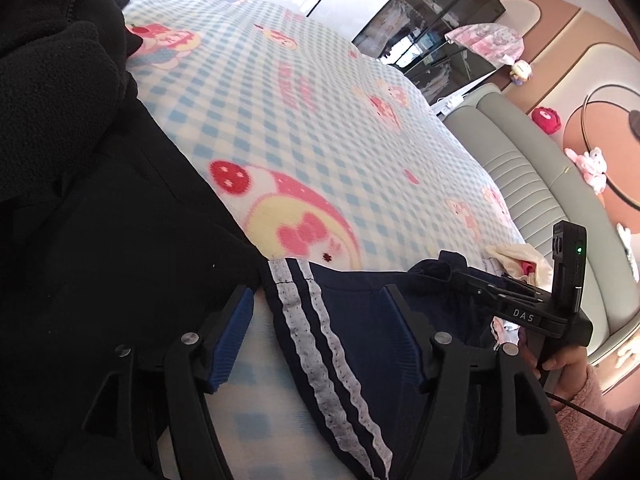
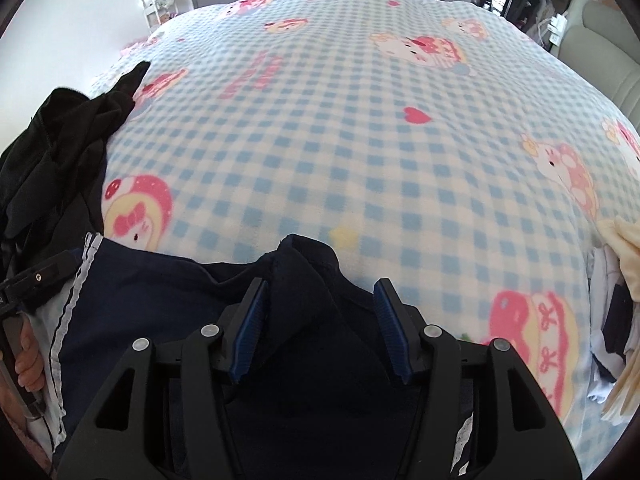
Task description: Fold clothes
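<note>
Right wrist view: both claws, left gripper [image 1: 320, 336] and right gripper [image 2: 320, 328], gape over the navy garment [image 2: 168, 304]; pinch edges evenly

Ahead of both claws, a bed under a blue-checked cartoon blanket [image 2: 340, 140]. Directly below the open claws, a navy garment with white lace trim [image 2: 160, 308] lying flat. Left of the claws, black clothes [image 1: 60, 120]; far right, a cream-and-white pile [image 2: 618, 300].

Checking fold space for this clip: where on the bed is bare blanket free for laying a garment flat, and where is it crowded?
Free: the wide checked blanket ahead of the navy garment, up to the far edge. Crowded: black clothes along the left side, a cream and white pile at the right edge, and the near edge, where both open claws sit over the navy garment.
</note>
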`<state>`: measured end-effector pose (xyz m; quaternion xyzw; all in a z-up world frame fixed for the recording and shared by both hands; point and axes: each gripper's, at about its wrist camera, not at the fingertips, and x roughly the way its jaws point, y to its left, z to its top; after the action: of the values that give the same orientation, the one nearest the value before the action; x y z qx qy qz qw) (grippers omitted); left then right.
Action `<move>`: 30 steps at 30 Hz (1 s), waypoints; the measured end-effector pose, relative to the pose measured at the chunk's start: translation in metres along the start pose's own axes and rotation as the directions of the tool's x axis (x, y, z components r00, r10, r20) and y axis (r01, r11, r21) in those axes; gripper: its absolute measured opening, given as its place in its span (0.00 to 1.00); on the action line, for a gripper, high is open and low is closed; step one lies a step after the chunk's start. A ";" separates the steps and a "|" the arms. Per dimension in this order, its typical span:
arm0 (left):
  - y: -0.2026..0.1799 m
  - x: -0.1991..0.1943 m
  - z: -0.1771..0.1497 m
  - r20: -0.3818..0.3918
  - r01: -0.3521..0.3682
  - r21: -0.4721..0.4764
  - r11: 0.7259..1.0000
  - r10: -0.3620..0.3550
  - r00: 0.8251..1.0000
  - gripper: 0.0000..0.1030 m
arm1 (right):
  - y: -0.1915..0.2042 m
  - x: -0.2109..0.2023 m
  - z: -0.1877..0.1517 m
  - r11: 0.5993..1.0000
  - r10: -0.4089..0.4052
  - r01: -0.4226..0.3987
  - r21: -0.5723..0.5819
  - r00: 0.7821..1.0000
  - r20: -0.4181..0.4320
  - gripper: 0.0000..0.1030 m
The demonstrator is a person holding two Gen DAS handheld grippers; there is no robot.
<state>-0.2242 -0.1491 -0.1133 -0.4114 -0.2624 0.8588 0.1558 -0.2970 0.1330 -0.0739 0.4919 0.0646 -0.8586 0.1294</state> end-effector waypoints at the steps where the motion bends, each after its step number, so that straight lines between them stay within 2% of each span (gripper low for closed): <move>1: -0.002 0.005 0.000 -0.014 -0.008 0.006 1.000 0.008 1.000 0.65 | 0.005 0.003 0.000 1.000 0.002 -0.002 -0.020 1.000 -0.014 0.54; 2: -0.004 0.010 0.000 -0.032 -0.023 0.017 1.000 0.023 0.999 0.59 | 0.008 0.006 0.000 0.999 0.005 -0.006 -0.035 1.000 -0.026 0.54; 3: -0.007 0.015 -0.001 -0.047 -0.062 0.037 0.997 0.064 0.997 0.28 | 0.011 0.009 -0.003 0.999 0.010 -0.012 -0.045 0.999 -0.039 0.54; 4: -0.008 0.020 -0.003 -0.059 -0.096 0.053 0.994 0.099 0.993 0.11 | 0.013 0.012 -0.006 0.998 0.011 -0.014 -0.059 0.999 -0.053 0.54; 5: -0.008 0.024 -0.004 -0.068 -0.123 0.066 0.990 0.127 0.990 0.09 | 0.015 0.016 -0.008 0.998 0.003 -0.007 -0.068 0.998 -0.064 0.54; 8: -0.011 0.018 -0.002 -0.026 -0.161 0.082 0.984 0.164 0.986 0.09 | 0.016 0.028 -0.011 0.996 -0.056 0.051 -0.073 0.996 -0.071 0.54; 11: -0.014 0.010 0.001 0.026 -0.195 0.094 0.976 0.194 0.981 0.09 | 0.008 0.029 -0.004 0.995 -0.093 0.092 -0.029 0.995 -0.028 0.53; 13: -0.017 0.004 0.003 0.060 -0.218 0.101 0.971 0.213 0.975 0.13 | 0.000 0.027 0.001 0.990 -0.141 0.140 0.020 0.990 0.009 0.53; 14: -0.014 0.008 0.003 0.045 -0.222 0.099 0.970 0.219 0.975 0.15 | -0.004 0.026 0.002 0.985 -0.166 0.164 0.046 0.986 0.020 0.53; 15: -0.009 0.015 0.002 0.011 -0.224 0.090 0.970 0.224 0.974 0.23 | -0.010 0.025 0.003 0.980 -0.186 0.184 0.072 0.982 0.023 0.53; 16: -0.004 0.018 0.001 -0.013 -0.224 0.072 0.972 0.226 0.974 0.25 | -0.014 0.023 0.003 0.977 -0.193 0.189 0.098 0.981 0.023 0.53; 17: -0.002 0.017 0.002 -0.015 -0.219 0.059 0.974 0.220 0.975 0.25 | -0.018 0.019 0.003 0.979 -0.168 0.164 0.120 0.985 0.027 0.54; 19: -0.005 0.008 0.003 0.016 -0.194 0.060 0.979 0.193 0.981 0.35 | -0.017 0.009 0.002 0.987 -0.088 0.081 0.136 0.995 0.051 0.55; 20: -0.007 0.003 0.004 0.033 -0.181 0.062 0.982 0.179 0.983 0.53 | -0.014 0.005 0.001 0.991 -0.062 0.055 0.122 0.997 0.053 0.55; 21: -0.008 -0.002 0.005 0.051 -0.168 0.064 0.984 0.164 0.985 0.59 | -0.009 0.006 0.000 0.994 -0.050 0.045 0.096 0.998 0.044 0.56; 23: -0.008 -0.003 0.005 0.057 -0.176 0.063 0.982 0.173 0.983 0.59 | 0.001 0.008 -0.002 0.999 -0.027 0.025 0.044 0.999 0.024 0.59; 26: -0.004 0.005 0.004 0.033 -0.181 0.056 0.982 0.179 0.983 0.59 | 0.013 0.013 -0.005 1.000 0.003 -0.004 -0.018 1.000 -0.011 0.59; 30: -0.004 0.009 0.003 0.026 -0.186 0.068 0.980 0.185 0.982 0.59 | 0.007 0.037 -0.010 1.000 0.024 -0.023 0.014 0.997 -0.067 0.59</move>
<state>-0.2317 -0.1426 -0.1154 -0.4200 -0.1940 0.8823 0.0868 -0.3044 0.1230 -0.1110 0.5219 0.0572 -0.8404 0.1341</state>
